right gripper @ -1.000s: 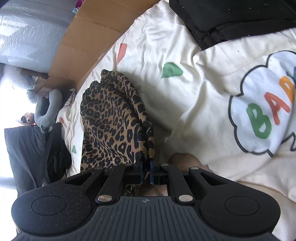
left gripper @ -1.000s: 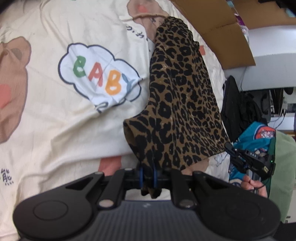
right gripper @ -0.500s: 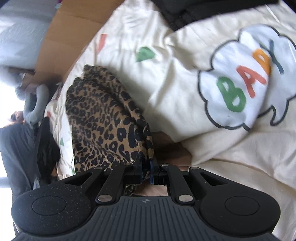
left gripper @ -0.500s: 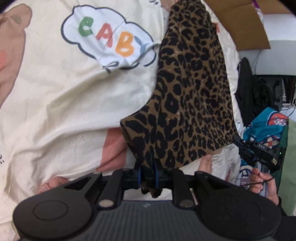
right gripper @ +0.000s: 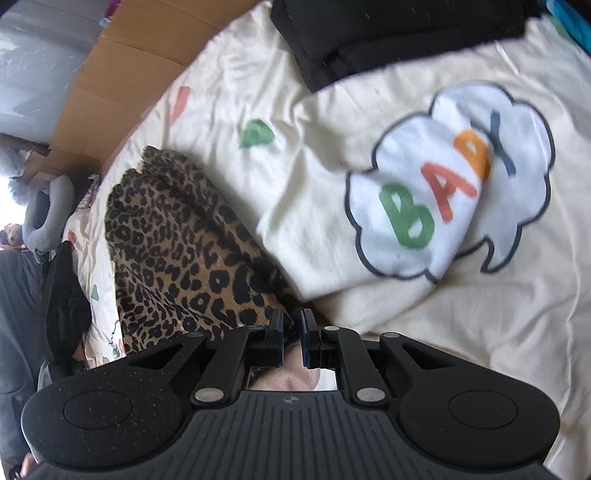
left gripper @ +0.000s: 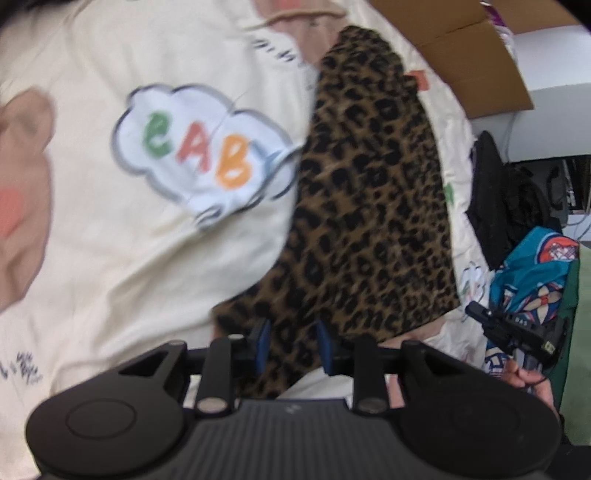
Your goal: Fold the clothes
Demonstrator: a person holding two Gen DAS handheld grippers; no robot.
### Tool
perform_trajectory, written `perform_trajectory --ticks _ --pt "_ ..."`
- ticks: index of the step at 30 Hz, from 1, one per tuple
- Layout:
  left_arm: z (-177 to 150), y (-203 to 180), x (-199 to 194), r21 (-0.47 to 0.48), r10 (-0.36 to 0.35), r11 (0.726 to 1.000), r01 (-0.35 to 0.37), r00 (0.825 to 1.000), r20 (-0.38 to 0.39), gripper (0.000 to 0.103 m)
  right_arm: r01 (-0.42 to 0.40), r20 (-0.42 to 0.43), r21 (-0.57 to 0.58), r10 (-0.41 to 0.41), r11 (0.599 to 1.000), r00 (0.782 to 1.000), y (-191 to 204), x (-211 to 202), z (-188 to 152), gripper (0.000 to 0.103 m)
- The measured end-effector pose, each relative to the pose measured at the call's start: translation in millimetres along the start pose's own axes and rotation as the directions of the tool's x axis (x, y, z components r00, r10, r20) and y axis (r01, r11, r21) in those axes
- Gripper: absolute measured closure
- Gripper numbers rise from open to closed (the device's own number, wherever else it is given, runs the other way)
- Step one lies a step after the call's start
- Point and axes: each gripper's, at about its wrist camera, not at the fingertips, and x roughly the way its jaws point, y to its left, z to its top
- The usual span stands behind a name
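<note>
Your left gripper (left gripper: 293, 345) stands with its blue-padded fingers (left gripper: 263, 341) spread wide, a fold of the brown-and-black leopard-print cloth garment (left gripper: 373, 221) lying loose between them rather than pinched. The garment runs from that gap up toward 12 o'clock in the left wrist view, spread along the cream cartoon-print bedsheet (left gripper: 110, 240), just right of the sheet's white cloud patch lettered "BABY" (left gripper: 199, 158).

Your right gripper (right gripper: 292, 330) has its fingers parted by a narrow gap; the garment's edge (right gripper: 192, 254) reaches that gap, but whether the pads actually press the cloth cannot be told. In the right wrist view the garment stretches toward 10 o'clock, with the cloud patch (right gripper: 450, 184) at 2 o'clock.

A flattened brown cardboard sheet (left gripper: 469, 48) borders the bed at 1 o'clock in the left view. A black folded cloth (right gripper: 388, 33) lies at 12 o'clock in the right view. At 4 o'clock in the left view, your right hand (left gripper: 532, 380) shows gripping its tool beside a teal patterned fabric (left gripper: 532, 269).
</note>
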Motion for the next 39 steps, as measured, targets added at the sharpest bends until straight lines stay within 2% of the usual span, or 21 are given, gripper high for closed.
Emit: perform_trajectory --ticks 6,11,15,20,27,32,39 --pt "32 -40 8 0.041 -0.001 0.999 0.0 1.0 0.019 0.069 -0.039 0.038 -0.05 0.041 0.998 0.998 10 -2 4 0.092" --pt "64 -72 14 0.08 0.024 0.996 -0.027 0.999 0.04 0.066 -0.047 0.031 -0.11 0.051 0.993 0.998 19 6 6 0.09" --pt "90 -99 29 0.108 0.026 0.994 -0.029 0.999 0.026 0.064 -0.063 0.055 -0.08 0.068 0.995 0.996 17 10 7 0.081" --pt "116 -142 41 0.168 0.024 0.985 -0.028 0.999 0.027 0.061 -0.1 0.079 -0.079 0.106 0.992 0.991 19 10 10 0.081" --pt "149 -181 56 0.184 0.063 0.98 -0.074 0.996 0.064 0.06 -0.134 0.123 -0.091 0.145 0.987 0.982 26 14 20 0.081" --pt "176 -208 71 0.233 0.112 0.964 -0.126 0.991 0.072 0.059 -0.16 0.168 -0.103 0.175 0.982 0.97 34 17 28 0.081" --pt "206 -248 86 0.267 0.118 0.953 -0.144 0.987 0.113 0.059 -0.175 0.189 -0.145 0.201 0.974 0.961 48 28 36 0.081"
